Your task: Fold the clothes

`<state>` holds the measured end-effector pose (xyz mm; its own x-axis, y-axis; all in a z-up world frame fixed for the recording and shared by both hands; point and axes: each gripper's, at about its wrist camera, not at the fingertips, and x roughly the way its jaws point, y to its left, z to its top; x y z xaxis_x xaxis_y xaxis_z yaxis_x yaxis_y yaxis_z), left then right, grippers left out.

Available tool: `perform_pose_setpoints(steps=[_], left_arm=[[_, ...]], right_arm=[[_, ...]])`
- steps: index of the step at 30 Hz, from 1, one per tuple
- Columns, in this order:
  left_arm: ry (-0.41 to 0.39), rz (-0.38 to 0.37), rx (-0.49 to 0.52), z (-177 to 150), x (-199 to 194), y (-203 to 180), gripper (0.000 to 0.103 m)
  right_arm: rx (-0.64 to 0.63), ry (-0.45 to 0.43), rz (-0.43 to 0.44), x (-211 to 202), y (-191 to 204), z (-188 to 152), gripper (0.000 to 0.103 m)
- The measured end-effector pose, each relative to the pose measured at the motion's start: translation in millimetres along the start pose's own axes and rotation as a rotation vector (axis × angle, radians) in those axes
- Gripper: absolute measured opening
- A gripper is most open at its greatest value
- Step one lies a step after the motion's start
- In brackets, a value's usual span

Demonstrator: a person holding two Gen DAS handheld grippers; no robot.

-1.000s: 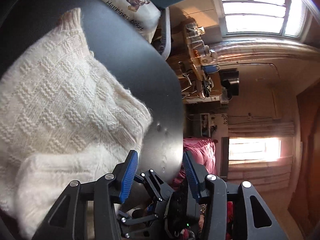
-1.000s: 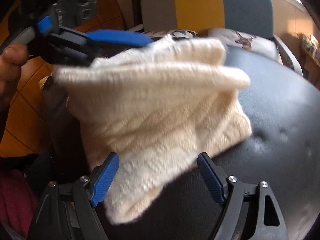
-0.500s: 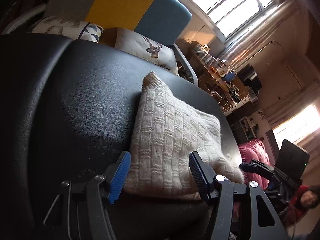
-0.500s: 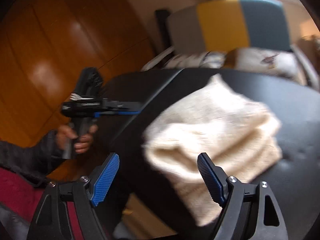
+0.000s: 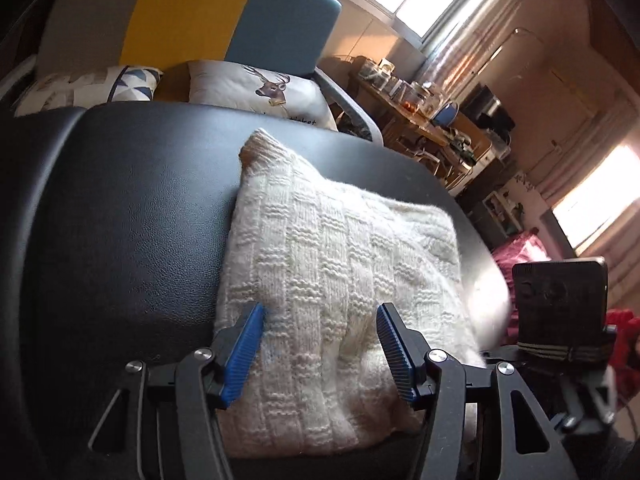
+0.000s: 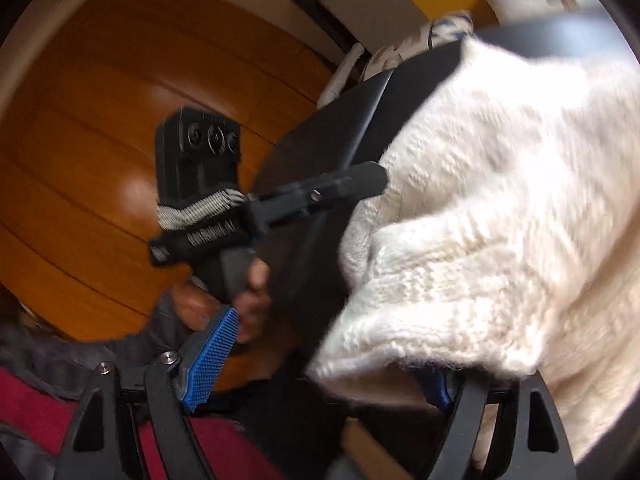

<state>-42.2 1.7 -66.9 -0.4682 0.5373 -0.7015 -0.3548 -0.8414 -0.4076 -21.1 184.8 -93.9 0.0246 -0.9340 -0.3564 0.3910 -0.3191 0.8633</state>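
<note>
cream knit sweater (image 5: 340,280) lies folded on black padded surface (image 5: 120,208). left gripper (image 5: 320,344) jaws wide, straddling sweater's near edge, pads not pressing. right gripper (image 6: 320,364) jaws wide at sweater's corner, one finger hidden under knit. deer pillow (image 5: 264,88) behind.

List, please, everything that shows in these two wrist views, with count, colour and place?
sweater: one, cream knit, folded on the black surface.
black padded surface: one, under the sweater.
chair back: one, grey, yellow and blue, behind the surface.
deer cushion: one, white, on the chair.
patterned cushion: one, white and blue, beside it.
cluttered desk: one, wooden, by the window.
wooden panel: orange-brown, right wrist view.
left gripper: black, blue pads, open over the sweater.
right gripper: open at the sweater's edge.
left hand: on the left gripper's handle.
</note>
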Motion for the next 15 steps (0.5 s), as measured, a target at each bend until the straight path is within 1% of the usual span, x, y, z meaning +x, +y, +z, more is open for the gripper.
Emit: perform_pose_setpoints(steps=[1, 3, 4, 5, 7, 9, 10, 12, 13, 15], left_arm=[[0.003, 0.011, 0.049, -5.1, 1.6, -9.1, 0.058], [0.020, 0.002, 0.118, -15.0, 6.7, -23.8, 0.058], [0.030, -0.006, 0.150, -19.9, 9.4, -30.7, 0.058], [0.039, -0.009, 0.178, -24.5, 12.3, -36.3, 0.058], [0.058, -0.011, 0.229, -33.2, 18.3, -45.5, 0.058], [0.065, 0.001, 0.256, -38.8, 22.9, -50.1, 0.058], [0.066, 0.006, 0.254, -39.6, 24.0, -50.1, 0.058], [0.065, 0.000, 0.235, -37.9, 23.9, -48.2, 0.058], [0.064, -0.005, 0.224, -36.5, 23.6, -46.8, 0.058], [0.059, -0.007, 0.214, -35.1, 22.6, -46.4, 0.058]], right_arm=[[0.027, -0.017, 0.005, -9.4, -8.9, -8.6, 0.081], [0.063, -0.030, -0.127, -27.4, -26.3, -27.0, 0.075], [0.081, -0.042, -0.178, -36.9, -33.1, -35.3, 0.054], [0.094, -0.069, -0.183, -47.9, -33.5, -40.4, 0.051], [0.082, -0.125, -0.185, -70.3, -22.8, -46.5, 0.054], [0.052, -0.196, -0.206, -93.9, -9.1, -48.9, 0.054], [0.043, -0.246, -0.227, -105.8, -3.7, -46.9, 0.054], [0.027, -0.339, -0.272, -127.7, 5.9, -41.5, 0.057], [0.028, -0.362, -0.298, -131.8, 6.1, -34.5, 0.061], [0.049, -0.379, -0.345, -132.1, -0.5, -16.0, 0.061]])
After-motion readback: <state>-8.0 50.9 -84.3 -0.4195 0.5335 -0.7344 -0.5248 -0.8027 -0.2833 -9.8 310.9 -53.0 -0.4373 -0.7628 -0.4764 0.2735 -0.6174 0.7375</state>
